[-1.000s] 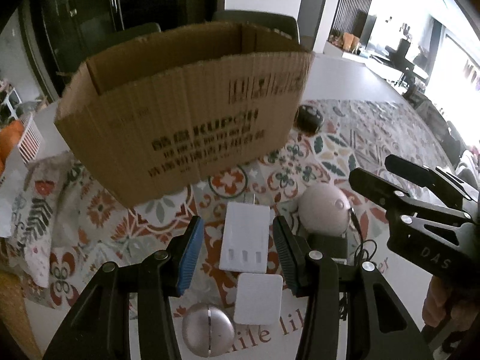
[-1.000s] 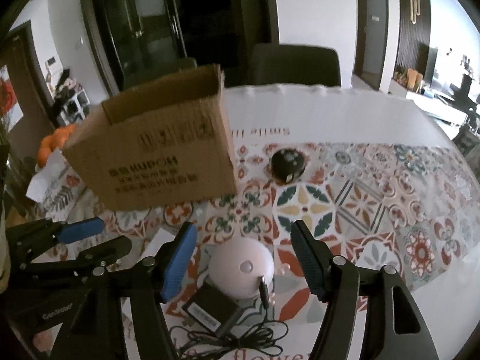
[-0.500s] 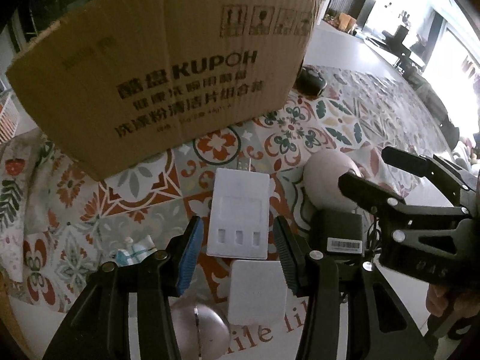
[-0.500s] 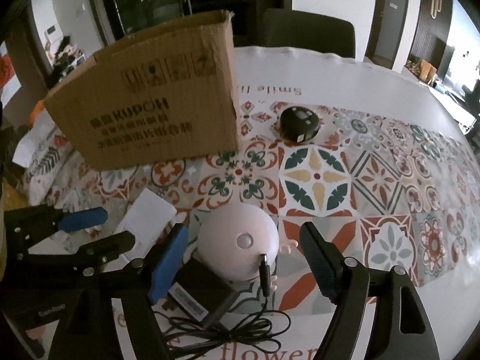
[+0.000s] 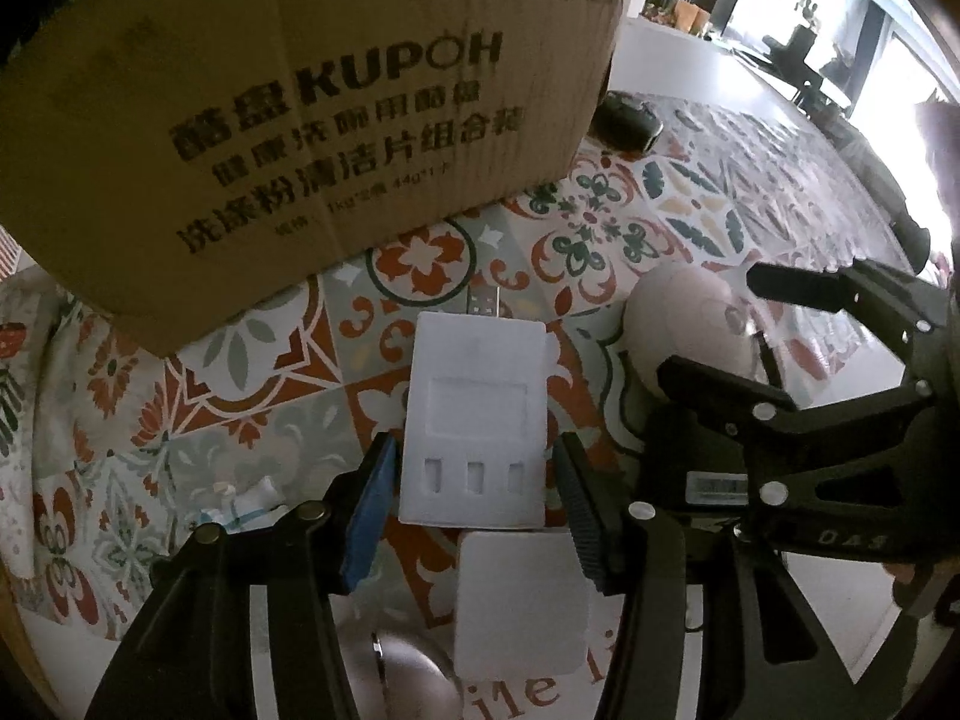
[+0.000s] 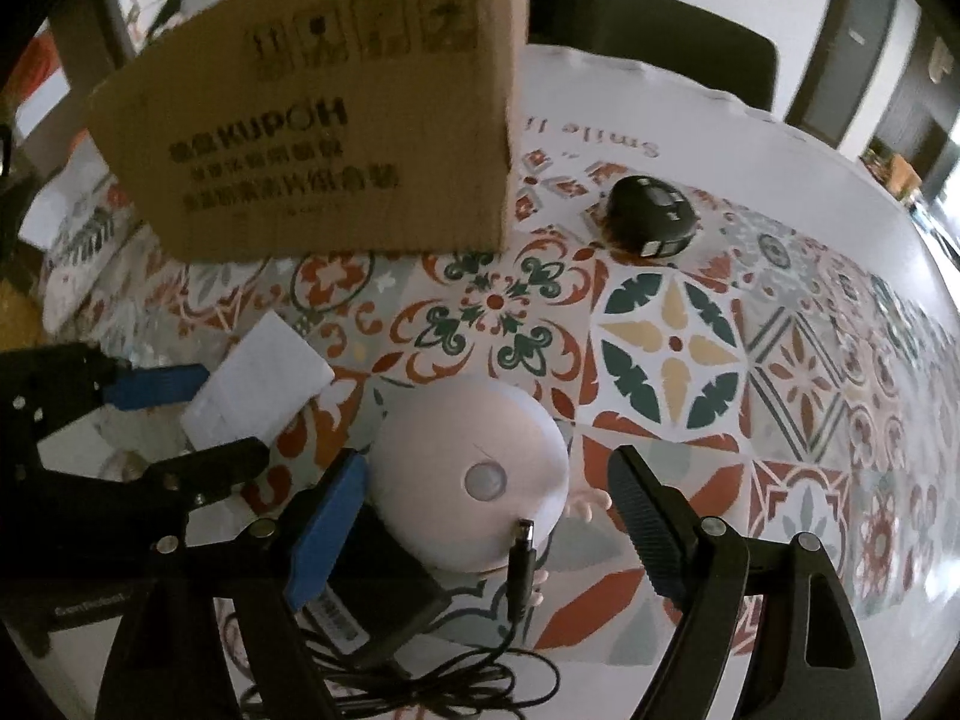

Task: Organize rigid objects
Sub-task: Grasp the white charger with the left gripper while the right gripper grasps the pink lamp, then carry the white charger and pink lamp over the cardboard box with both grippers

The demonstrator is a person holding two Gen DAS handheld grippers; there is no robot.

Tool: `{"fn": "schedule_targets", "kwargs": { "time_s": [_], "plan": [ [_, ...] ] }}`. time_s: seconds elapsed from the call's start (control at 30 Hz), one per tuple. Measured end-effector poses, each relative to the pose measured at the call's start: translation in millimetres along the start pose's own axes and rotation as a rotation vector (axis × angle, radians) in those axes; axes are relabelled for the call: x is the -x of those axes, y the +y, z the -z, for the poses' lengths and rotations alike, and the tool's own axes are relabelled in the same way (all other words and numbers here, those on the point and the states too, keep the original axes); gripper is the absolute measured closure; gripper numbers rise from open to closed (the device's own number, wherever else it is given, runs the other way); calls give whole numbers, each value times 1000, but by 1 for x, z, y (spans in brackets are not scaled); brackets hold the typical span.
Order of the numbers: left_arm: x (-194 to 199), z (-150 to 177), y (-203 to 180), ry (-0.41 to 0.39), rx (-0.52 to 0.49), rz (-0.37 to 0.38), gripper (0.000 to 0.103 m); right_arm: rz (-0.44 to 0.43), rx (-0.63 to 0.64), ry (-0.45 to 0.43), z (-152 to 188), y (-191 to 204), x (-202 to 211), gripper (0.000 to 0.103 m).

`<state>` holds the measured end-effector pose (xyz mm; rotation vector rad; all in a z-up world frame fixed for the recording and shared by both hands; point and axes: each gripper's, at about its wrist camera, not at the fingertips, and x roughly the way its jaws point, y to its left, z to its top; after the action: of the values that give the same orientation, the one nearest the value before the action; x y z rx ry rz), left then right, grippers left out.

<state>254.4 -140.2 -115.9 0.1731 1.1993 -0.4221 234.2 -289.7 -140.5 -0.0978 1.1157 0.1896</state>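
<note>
My left gripper [image 5: 474, 501] points down at a flat white charger [image 5: 474, 420] with a USB plug at its far end. The charger's near end lies between the jaws, which are opening, with a thin gap at each pad. In the right wrist view the left gripper [image 6: 228, 414] straddles the same white charger [image 6: 258, 384]. My right gripper [image 6: 486, 519] hangs over a pale pink dome lamp [image 6: 474, 474]. Its jaws are opening and stand wide on either side of the dome without pressing it. The right gripper [image 5: 714, 324] also shows at the pink dome [image 5: 678, 324].
A tall cardboard box [image 5: 300, 120] stands just behind the objects. A black round gadget [image 6: 651, 219] lies to its right. A black power adapter [image 6: 360, 594] with tangled cable [image 6: 420, 678] sits near me. A white square block [image 5: 522, 600] and a silver dome [image 5: 408, 678] lie close by.
Both grippers have sunk toward the patterned tablecloth and tilted further down. The right jaws have spread much wider around the pink dome. The left jaws have spread slightly around the charger.
</note>
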Motion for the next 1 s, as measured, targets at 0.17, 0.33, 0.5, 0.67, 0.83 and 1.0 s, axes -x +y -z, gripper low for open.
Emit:
{"fn": "schedule_targets", "kwargs": {
  "time_s": [0.17, 0.33, 0.5, 0.67, 0.83, 1.0],
  "plan": [
    [-7, -2, -1, -1, -5, -24, 51, -10, 51, 11, -4, 1, -4, 17],
    [-10, -5, -2, -13, -15, -53, 51, -35, 64, 24, -7, 0, -9, 16],
    [-12, -5, -1, -36, -17, -69, 51, -63, 50, 28, -11, -5, -18, 16],
    [-16, -10, -3, -68, -8, -76, 51, -89, 32, 33, -13, -9, -24, 16],
    [-15, -8, 1, -111, -6, -78, 55, -92, 3, 48, -13, -10, -31, 16],
    [-14, -6, 0, -136, -6, -78, 56, -46, 73, 33, -3, 7, -35, 16]
  ]
}}
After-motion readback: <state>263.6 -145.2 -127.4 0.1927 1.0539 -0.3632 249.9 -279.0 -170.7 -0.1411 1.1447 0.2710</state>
